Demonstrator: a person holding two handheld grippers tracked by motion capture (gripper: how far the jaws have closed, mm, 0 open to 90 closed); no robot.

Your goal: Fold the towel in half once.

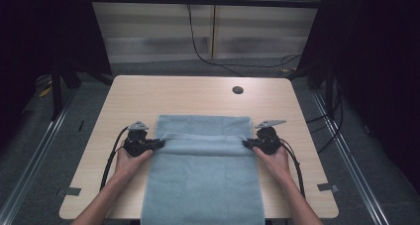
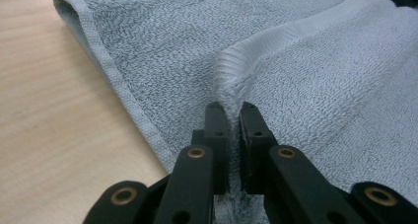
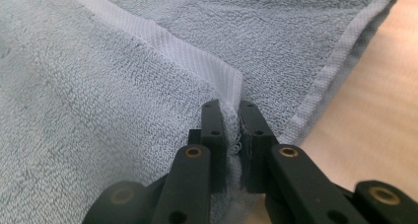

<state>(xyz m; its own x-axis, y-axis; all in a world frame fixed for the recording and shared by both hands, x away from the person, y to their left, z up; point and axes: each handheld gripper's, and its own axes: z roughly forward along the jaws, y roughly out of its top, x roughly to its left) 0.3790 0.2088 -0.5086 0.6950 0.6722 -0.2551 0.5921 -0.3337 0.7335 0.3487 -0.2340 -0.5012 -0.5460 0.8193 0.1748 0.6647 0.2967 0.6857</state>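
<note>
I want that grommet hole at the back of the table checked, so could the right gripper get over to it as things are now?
Probably not yet: the right gripper is shut on the towel, though bare table lies open towards the hole.

A: What colours do you see before you?
B: Your towel [image 1: 203, 178] is pale blue-grey terry with a lighter ribbed band; your table [image 1: 148, 93] is light wood grain with a dark round hole [image 1: 237, 90] far right.
A: And your grippers?
B: Black, brass-coloured rivets.
</note>
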